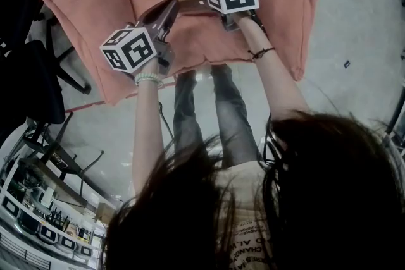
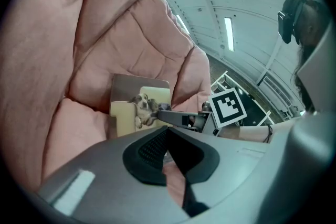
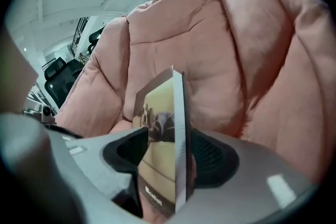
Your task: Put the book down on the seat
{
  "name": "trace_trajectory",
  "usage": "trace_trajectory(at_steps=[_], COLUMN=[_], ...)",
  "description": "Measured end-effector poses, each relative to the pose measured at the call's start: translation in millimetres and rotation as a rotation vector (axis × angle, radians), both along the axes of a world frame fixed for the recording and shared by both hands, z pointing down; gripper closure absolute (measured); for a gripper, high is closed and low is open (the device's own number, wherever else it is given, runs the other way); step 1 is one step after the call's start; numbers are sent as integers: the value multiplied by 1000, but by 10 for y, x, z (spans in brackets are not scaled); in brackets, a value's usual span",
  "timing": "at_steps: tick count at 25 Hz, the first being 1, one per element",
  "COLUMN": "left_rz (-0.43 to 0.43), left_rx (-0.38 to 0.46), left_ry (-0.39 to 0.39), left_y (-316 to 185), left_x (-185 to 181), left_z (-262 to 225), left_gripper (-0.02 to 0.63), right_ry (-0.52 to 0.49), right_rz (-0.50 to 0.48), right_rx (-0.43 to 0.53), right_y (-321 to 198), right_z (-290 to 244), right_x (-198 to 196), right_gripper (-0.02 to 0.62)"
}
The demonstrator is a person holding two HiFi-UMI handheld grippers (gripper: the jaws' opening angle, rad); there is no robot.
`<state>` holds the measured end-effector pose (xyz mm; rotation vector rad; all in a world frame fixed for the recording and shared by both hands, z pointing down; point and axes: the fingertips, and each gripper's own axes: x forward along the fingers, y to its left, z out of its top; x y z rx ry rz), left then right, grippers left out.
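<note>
Pink padded seat — book upright btwn spread jaws of right gripper — left gripper jaws together.

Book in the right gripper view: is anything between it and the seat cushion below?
Nothing visible. The book stands on edge between the open jaws of the right gripper, with only the pink seat around it. The jaws hide its lower edge, so contact can't be judged. The left gripper sits off to the side.
</note>
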<state>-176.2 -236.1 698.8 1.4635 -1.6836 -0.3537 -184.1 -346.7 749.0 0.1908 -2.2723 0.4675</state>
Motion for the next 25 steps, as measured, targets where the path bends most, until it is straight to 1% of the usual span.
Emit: trace_trajectory(at_steps=[6, 10, 15, 19, 22, 25], left_rz=[0, 4, 9, 13, 14, 16], left_rx=[0, 2, 8, 12, 25, 44], left_ry=[8, 4, -11, -33, -52, -75], left_y=[65, 58, 47, 56, 40, 0], left_x=[-45, -25, -3, 48, 106, 141], left_z=[0, -17, -129, -357, -617, -903], left_gripper=[614, 614, 614, 614, 614, 614], right_ry=[7, 1, -57, -116, -147, -178], right_rz=[18, 25, 43, 26, 5, 2], right_rx=[31, 22, -3, -46, -49, -63], right_y=[4, 18, 38, 135, 212, 256], right_z=[-16, -22, -195, -474, -725, -1014], right_x=[-47, -22, -2, 21, 58, 81], right_gripper=[344, 344, 344, 345, 364, 368])
